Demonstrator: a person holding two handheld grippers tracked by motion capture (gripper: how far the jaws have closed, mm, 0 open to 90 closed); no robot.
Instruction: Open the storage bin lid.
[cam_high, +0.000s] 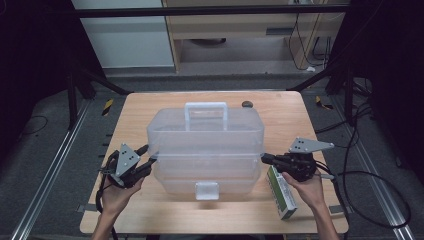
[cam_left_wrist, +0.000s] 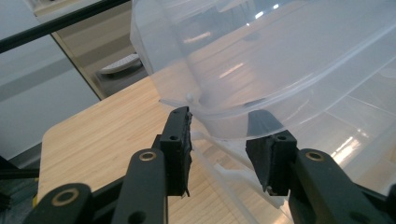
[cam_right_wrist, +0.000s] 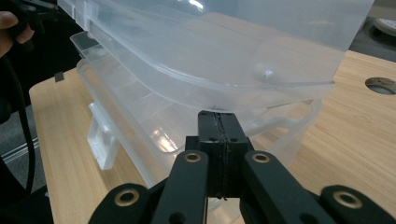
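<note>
A clear plastic storage box (cam_high: 205, 150) with a top handle (cam_high: 206, 114) and a front latch (cam_high: 207, 190) stands mid-table. My left gripper (cam_high: 151, 161) is at its left end. In the left gripper view this gripper (cam_left_wrist: 224, 140) is open, its jaws on either side of the lid's rim (cam_left_wrist: 205, 109). My right gripper (cam_high: 263, 158) meets the box's right end. In the right gripper view it (cam_right_wrist: 218, 116) is shut, tips tucked just under the lid's edge (cam_right_wrist: 261, 95), nothing visible between the jaws. The lid stands slightly apart from the tray (cam_right_wrist: 140, 116) below.
A green and white carton (cam_high: 281, 192) lies on the wooden table (cam_high: 150, 107) under my right hand, near the front right corner. A small round hole (cam_high: 247, 104) sits at the table's far edge. Cables trail on the floor at the right.
</note>
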